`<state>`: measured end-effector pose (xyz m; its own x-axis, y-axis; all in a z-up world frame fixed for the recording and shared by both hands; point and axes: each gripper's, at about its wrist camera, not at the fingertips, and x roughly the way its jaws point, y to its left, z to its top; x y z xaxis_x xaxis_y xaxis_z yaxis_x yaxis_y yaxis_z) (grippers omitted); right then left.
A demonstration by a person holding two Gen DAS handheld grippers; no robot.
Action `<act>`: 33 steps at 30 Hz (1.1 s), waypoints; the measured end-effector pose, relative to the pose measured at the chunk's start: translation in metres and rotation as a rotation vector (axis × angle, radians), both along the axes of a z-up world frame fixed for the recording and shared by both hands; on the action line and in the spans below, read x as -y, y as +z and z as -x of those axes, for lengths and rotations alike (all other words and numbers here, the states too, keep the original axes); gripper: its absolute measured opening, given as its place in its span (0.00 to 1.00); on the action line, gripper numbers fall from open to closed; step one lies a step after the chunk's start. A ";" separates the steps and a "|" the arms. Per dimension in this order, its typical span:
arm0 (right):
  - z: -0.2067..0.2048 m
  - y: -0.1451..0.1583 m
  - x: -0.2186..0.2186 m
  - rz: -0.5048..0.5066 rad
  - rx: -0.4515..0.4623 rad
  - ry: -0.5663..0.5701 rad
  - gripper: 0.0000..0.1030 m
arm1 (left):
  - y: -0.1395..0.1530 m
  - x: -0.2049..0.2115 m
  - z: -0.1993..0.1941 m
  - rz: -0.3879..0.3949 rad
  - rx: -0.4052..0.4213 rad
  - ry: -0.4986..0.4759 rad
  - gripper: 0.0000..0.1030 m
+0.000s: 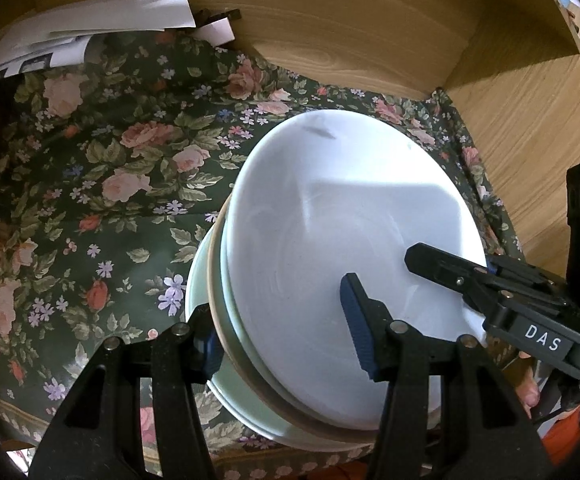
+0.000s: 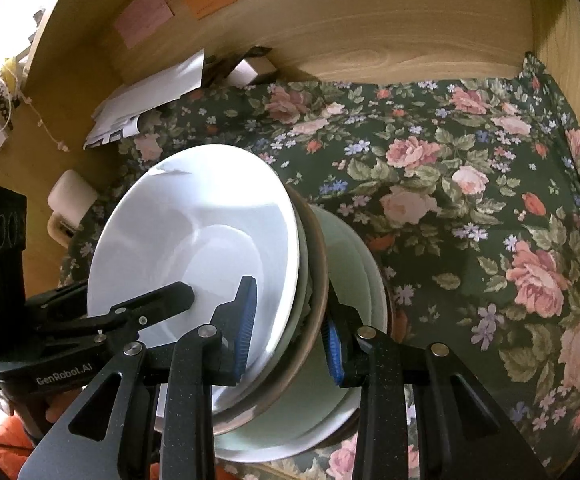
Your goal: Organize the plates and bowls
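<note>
Where a floral cloth (image 2: 470, 184) is spread inside a wooden alcove (image 2: 370, 12), a stack of bowls (image 1: 330, 220) is clamped at opposite rims between the fingers of the left gripper (image 1: 286, 340) and right gripper (image 2: 290, 332); papers (image 1: 90, 32) are seen beyond the fingertips.

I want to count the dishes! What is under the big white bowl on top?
Under the white bowl you can see the edges of more stacked dishes: a brown-rimmed one and a pale green one. Their insides are covered. Both grippers clamp the stack above the flowery cloth.
</note>
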<state>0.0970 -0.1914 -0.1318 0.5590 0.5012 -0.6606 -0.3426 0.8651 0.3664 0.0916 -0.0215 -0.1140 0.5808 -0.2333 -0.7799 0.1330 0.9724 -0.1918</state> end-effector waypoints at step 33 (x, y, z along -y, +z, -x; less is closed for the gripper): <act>0.131 0.097 0.003 0.023 0.527 -0.054 0.65 | 0.104 -0.012 0.122 -0.069 0.568 0.107 0.80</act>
